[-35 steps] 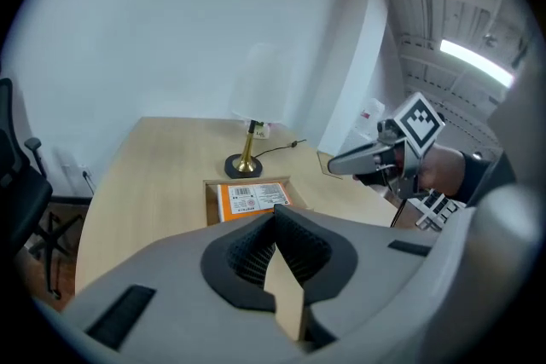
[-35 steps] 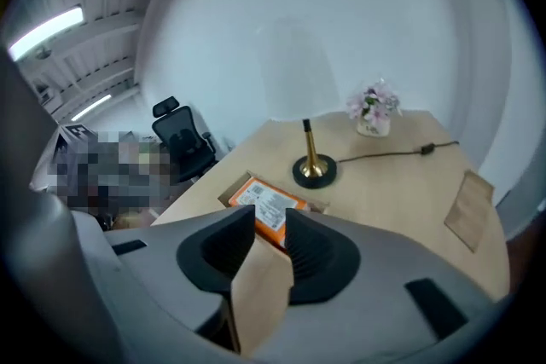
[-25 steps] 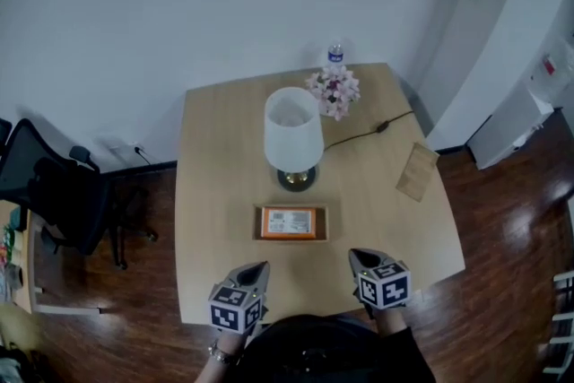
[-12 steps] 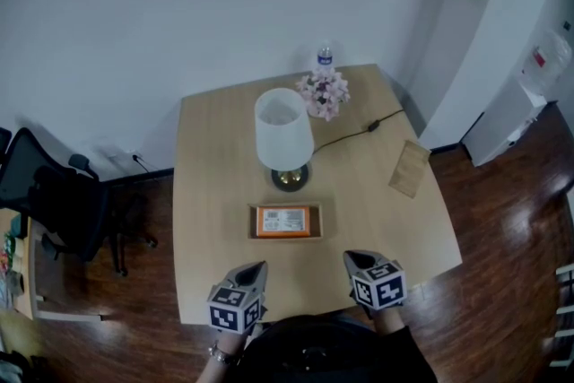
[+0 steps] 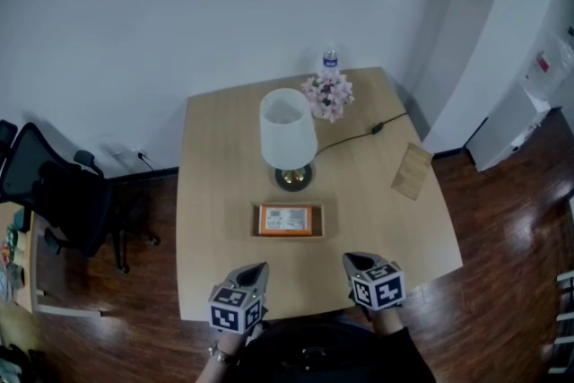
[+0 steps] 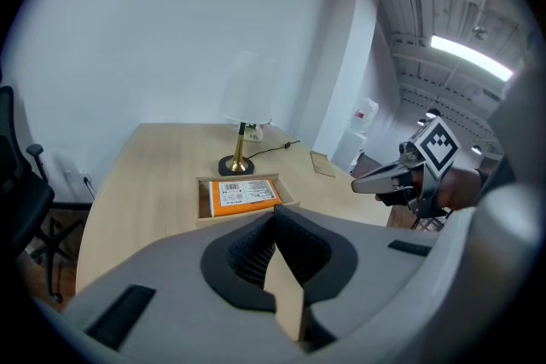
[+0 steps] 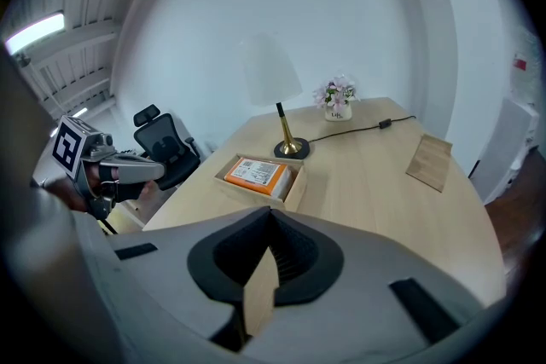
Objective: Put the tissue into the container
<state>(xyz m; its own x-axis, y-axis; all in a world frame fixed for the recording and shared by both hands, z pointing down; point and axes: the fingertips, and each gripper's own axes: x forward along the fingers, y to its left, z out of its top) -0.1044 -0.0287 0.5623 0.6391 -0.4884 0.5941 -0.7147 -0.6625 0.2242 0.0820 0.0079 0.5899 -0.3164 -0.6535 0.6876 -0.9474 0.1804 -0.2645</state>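
View from above of a pale wooden table [image 5: 224, 193] against a white wall, with a dark wooden floor around it.

Near the middle of the table sits a shallow rectangular wooden container [image 5: 289, 237]. An orange tissue pack [image 5: 287, 220] lies flat inside it, its white printed label facing up. The pack's long axis runs left to right, parallel to the near table edge and in line with the container's long sides. Its 2 short ends point toward the table's left and right sides.

Just behind the container stands a lamp [image 5: 288, 130] with a white shade and a brass base. Behind that, near the far edge, are a small vase of pink flowers [image 5: 328, 94] and a water bottle [image 5: 330, 60]. A dark cable [image 5: 354, 137] runs from the lamp toward the far right. A flat wooden board [image 5: 412, 171] lies near the right edge, well apart from the container.

The 2 grippers are over the near edge of the table, pointing toward the container and apart from it. The left gripper [image 5: 260, 266] has its jaws closed together with nothing between them. The right gripper [image 5: 348, 257] is also closed tight and empty.

A black office chair [image 5: 54, 202] stands on the floor to the left of the table.
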